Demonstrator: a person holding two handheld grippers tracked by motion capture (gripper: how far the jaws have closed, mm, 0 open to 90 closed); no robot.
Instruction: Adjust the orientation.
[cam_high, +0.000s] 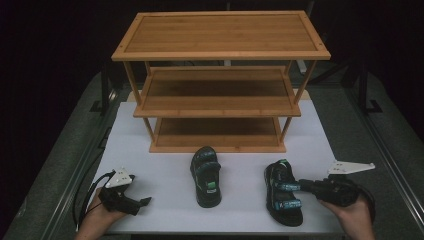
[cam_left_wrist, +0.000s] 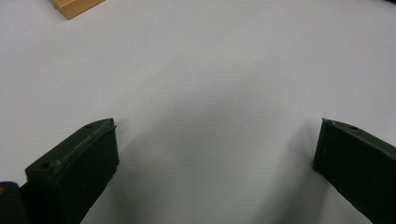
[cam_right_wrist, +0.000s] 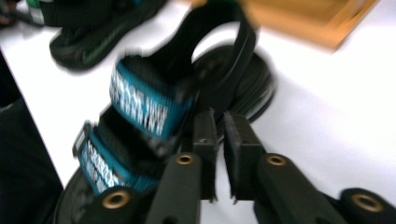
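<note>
The right gripper, jaws nearly pressed together, noses the near sandal, likely to shelve it, while the left gripper waits spread.

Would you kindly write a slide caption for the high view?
Two sandals, one central, one beside the right claw, lie before a bare three-tier bamboo rack; left claw waits open.

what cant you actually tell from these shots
- Right claw, right gripper view: its jaws stand nearly together beside the blue-strapped sandal, but motion blur hides whether they pinch anything.
- Other sandal, same view: cut off by the top edge.
- Lowest shelf of the rack, high view: its back lies in shadow under the tiers above.
- Sandal label, high view: too small to read.
</note>
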